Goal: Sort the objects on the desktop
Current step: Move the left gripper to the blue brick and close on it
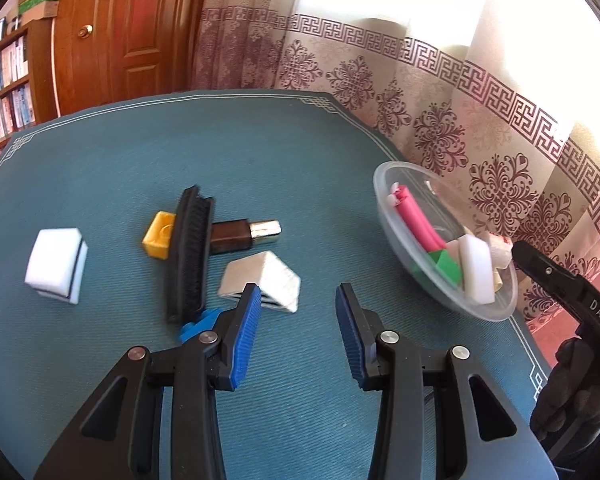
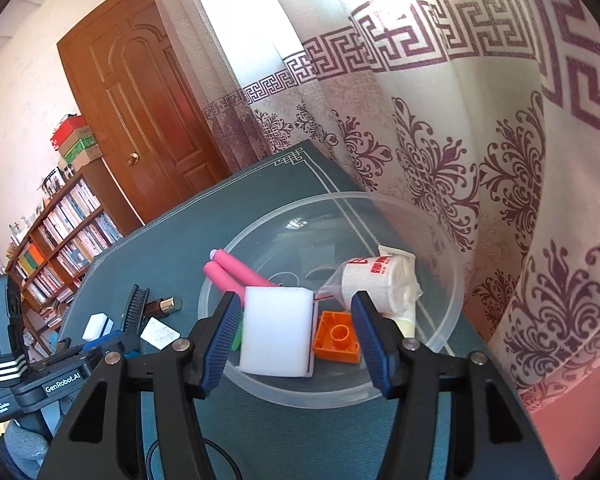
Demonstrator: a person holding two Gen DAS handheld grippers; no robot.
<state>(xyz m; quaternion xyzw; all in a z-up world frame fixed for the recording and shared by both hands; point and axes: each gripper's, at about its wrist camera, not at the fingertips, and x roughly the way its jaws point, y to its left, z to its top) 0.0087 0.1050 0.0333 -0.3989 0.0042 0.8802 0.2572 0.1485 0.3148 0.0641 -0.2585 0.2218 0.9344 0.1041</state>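
Left gripper [image 1: 296, 298]: spread wide, nothing between the pads — low over the teal table [image 1: 100, 184].
Right gripper [image 2: 294, 312]: spread, empty, above the clear bowl [image 2: 452, 308].
In bowl: white sponge [image 2: 278, 332], orange brick [image 2: 338, 338], pink tubes [image 2: 236, 274], bandage roll [image 2: 380, 286].
Loose on table: brush [image 1: 190, 254], yellow brick [image 1: 159, 235], second sponge [image 1: 56, 264] — well apart from the bowl.

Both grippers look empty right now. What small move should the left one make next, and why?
Probably ease the left gripper forward and down onto the white wedge-shaped block. Its jaws are open and empty, and that block lies on the teal mat just past the left fingertip, nearest of the loose items. The right gripper hangs open over the clear bowl.
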